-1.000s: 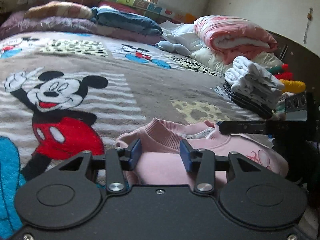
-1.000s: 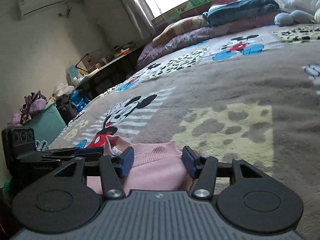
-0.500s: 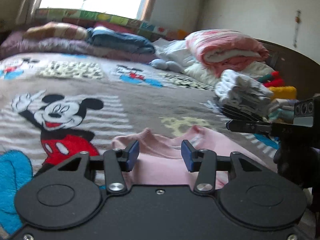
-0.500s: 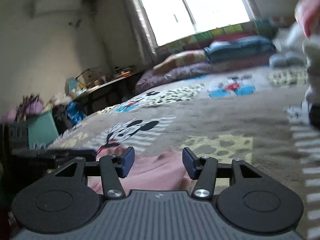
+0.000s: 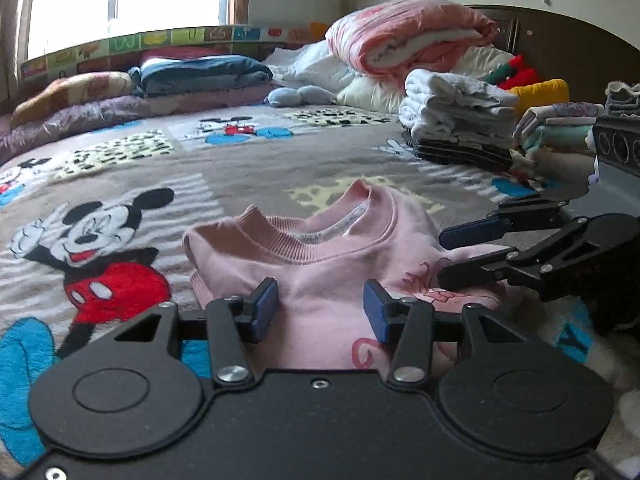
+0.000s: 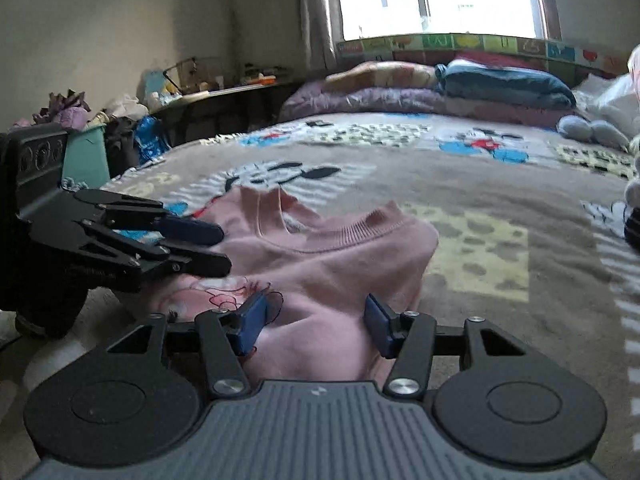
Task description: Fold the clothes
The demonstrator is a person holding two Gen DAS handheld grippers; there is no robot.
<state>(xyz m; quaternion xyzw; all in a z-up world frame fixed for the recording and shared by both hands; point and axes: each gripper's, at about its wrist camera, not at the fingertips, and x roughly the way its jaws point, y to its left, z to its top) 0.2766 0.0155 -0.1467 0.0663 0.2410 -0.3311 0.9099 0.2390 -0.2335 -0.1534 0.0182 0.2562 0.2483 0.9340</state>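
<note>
A pink sweatshirt (image 5: 320,264) (image 6: 340,264) lies folded on the Mickey Mouse blanket (image 5: 120,184), collar facing away from me and a print on its front. My left gripper (image 5: 320,314) hovers open just before its near edge, with nothing between the blue pads. The right gripper (image 6: 314,322) is open too, over the garment's near right part, and holds nothing. Each shows in the other's view: the right gripper (image 5: 456,254) at the sweatshirt's right side, the left gripper (image 6: 218,248) at its left side.
Two stacks of folded clothes (image 5: 456,128) (image 5: 556,132) stand on the bed to the right, with a rolled pink quilt (image 5: 408,36) behind. Pillows and folded blankets (image 5: 200,76) line the window side. A cluttered desk (image 6: 208,92) and teal bin (image 6: 86,156) sit left of the bed.
Both grippers, open throughout, have drawn back and risen from the sweatshirt, so more of it shows. The sweatshirt stays flat on the blanket.
</note>
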